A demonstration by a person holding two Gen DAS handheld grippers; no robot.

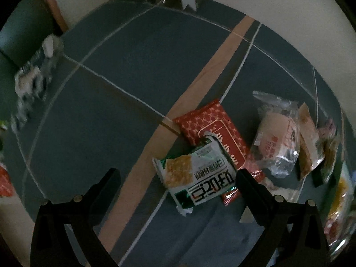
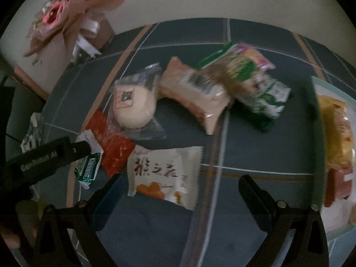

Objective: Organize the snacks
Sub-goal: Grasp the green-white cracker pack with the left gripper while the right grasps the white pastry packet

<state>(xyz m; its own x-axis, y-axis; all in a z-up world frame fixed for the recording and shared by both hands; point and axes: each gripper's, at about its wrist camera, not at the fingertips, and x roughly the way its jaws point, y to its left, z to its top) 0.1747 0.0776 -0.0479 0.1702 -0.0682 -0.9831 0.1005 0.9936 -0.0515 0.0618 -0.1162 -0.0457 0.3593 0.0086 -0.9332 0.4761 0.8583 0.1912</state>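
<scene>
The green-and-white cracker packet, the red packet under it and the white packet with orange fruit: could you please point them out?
green-and-white cracker packet (image 1: 198,178), left wrist view, printed face.
red packet (image 1: 200,120), left wrist view, patterned upper half.
white packet with orange fruit (image 2: 164,173), right wrist view, centre of front.

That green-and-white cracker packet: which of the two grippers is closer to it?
Left. The left gripper is open right over the green-and-white cracker packet, one finger beside its edge. The right gripper hangs open farther off, over the white snack packet.
</scene>
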